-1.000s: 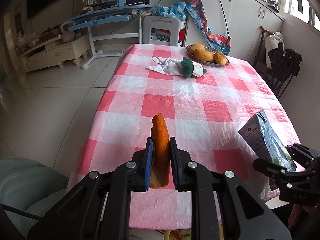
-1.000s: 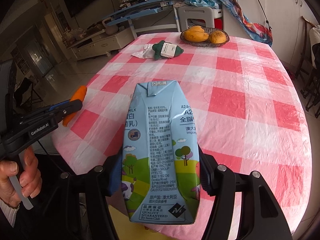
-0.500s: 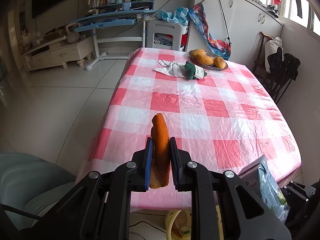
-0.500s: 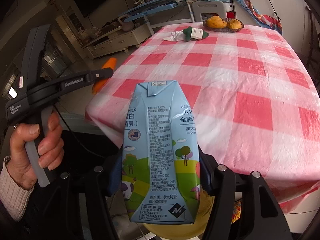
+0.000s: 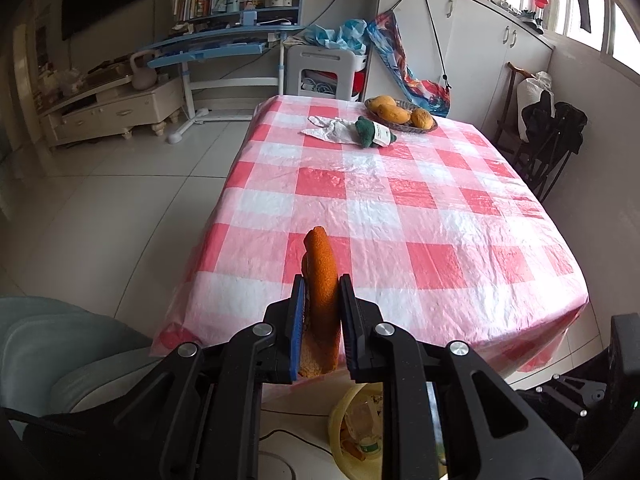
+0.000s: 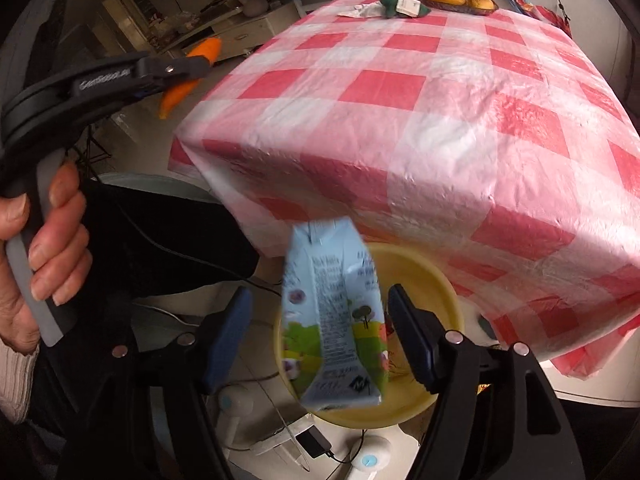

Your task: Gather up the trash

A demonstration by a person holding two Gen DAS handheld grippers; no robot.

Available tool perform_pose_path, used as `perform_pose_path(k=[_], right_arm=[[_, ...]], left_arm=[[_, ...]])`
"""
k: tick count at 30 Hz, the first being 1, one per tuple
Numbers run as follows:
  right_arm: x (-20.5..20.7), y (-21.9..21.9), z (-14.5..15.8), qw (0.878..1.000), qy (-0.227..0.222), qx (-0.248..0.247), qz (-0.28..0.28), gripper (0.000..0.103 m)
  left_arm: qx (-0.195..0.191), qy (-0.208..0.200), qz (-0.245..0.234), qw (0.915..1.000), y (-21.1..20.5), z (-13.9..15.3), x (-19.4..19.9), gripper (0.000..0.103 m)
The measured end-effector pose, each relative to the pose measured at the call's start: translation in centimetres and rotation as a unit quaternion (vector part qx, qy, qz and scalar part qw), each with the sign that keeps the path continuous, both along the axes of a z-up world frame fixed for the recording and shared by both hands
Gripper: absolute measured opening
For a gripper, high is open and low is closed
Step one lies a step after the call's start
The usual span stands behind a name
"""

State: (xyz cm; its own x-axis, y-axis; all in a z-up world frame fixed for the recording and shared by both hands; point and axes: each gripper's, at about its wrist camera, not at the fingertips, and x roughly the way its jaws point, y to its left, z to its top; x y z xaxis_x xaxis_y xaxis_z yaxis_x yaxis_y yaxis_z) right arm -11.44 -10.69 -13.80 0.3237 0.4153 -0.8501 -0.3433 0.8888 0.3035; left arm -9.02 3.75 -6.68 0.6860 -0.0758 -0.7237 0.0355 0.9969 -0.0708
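Observation:
My left gripper (image 5: 320, 285) is shut on a curved orange peel (image 5: 319, 260), held just off the near edge of the checked table (image 5: 400, 220). From the right wrist view that left gripper (image 6: 200, 65) and its orange peel (image 6: 208, 46) show at the upper left. My right gripper (image 6: 318, 294) hangs below the table edge with its jaws opening. A light blue milk carton (image 6: 332, 320) sits blurred between the pads with a gap on each side, above a yellow bin (image 6: 424, 272). On the far end of the table lie a green bottle (image 5: 374, 132) and a crumpled white paper (image 5: 332, 128).
A basket of yellow fruit (image 5: 400, 114) stands at the table's far end. A grey-green chair (image 5: 60, 340) is at my lower left. The yellow bin (image 5: 340, 420) holds scraps. Cables and small white devices (image 6: 368, 460) lie on the floor. A person's hand (image 6: 44, 240) grips the left handle.
My right gripper sank from above the table to over the yellow bin, its jaws parted and the carton came loose. My left gripper drew back past the table edge, still holding the peel.

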Motion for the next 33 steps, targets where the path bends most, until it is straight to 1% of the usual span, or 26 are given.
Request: perform_pose_path(k=[2,4,6,10,12,14,16,17,18,19,20,21,23,29,33], right_arm=[[0.0,-0.8,0.7,1.0,-0.011,0.015,-0.019,0.069],[-0.1,-1.9,1.5,0.998,-0.029,0.026,-0.045,0.074],[-0.1,-3.0,2.1,0.996,-0.042,0.048,-0.069,0.074],[-0.1,-4.9,3.2,0.988,-0.068,0.084,-0.114,0.077],[0.0,-5.8,3.6,0.983,-0.078,0.097,-0.133,0.078],[0.1,-6.6,3.8,0.979,-0.083,0.109,-0.152,0.08],[0.1,-7.3,3.7,0.976,-0.081,0.119,-0.165,0.08],[0.2,-7.6,3.7,0.974,-0.081,0.123,-0.172,0.08],[0.2,-7.8,3.8,0.973,-0.08,0.127,-0.176,0.08],[0.2,-7.9,3.8,0.972,-0.08,0.13,-0.179,0.08],[0.2,-8.0,3.8,0.971,-0.08,0.132,-0.183,0.08],[0.1,-8.2,3.9,0.971,-0.08,0.133,-0.185,0.08],[0.0,-8.6,4.0,0.97,-0.079,0.133,-0.187,0.081],[-0.1,-8.3,3.8,0.972,-0.077,0.126,-0.181,0.081],[-0.1,-8.2,3.6,0.973,-0.075,0.12,-0.181,0.082]], left_arm=[[0.0,0.002,-0.007,1.0,-0.3,-0.1,-1.1,0.017],[0.001,0.004,-0.016,0.9999,-0.7,-0.3,-2.0,0.017],[0.003,0.009,-0.029,0.9995,-1.4,-0.6,-3.0,0.017],[0.017,0.025,-0.07,0.9971,-3.6,-1.6,-5.1,0.017],[0.029,0.037,-0.099,0.994,-5.0,-2.3,-6.1,0.017],[0.041,0.059,-0.134,0.9884,-6.5,-3.2,-6.8,0.017],[0.055,0.074,-0.155,0.9836,-7.7,-4.0,-7.4,0.019],[0.061,0.077,-0.162,0.9818,-8.1,-4.2,-7.5,0.023],[0.066,0.074,-0.163,0.9817,-8.3,-4.2,-7.6,0.033],[0.064,0.071,-0.159,0.9826,-8.2,-4.1,-7.6,0.04],[0.059,0.067,-0.152,0.9844,-8.0,-3.9,-7.6,0.051],[0.049,0.062,-0.142,0.9867,-7.5,-3.7,-7.4,0.054],[0.032,0.063,-0.125,0.9896,-6.6,-3.5,-7.1,0.054],[0.015,0.067,-0.081,0.9943,-4.6,-3.5,-6.0,0.054],[0.019,0.053,-0.058,0.9967,-4.0,-3.2,-5.7,0.061]])
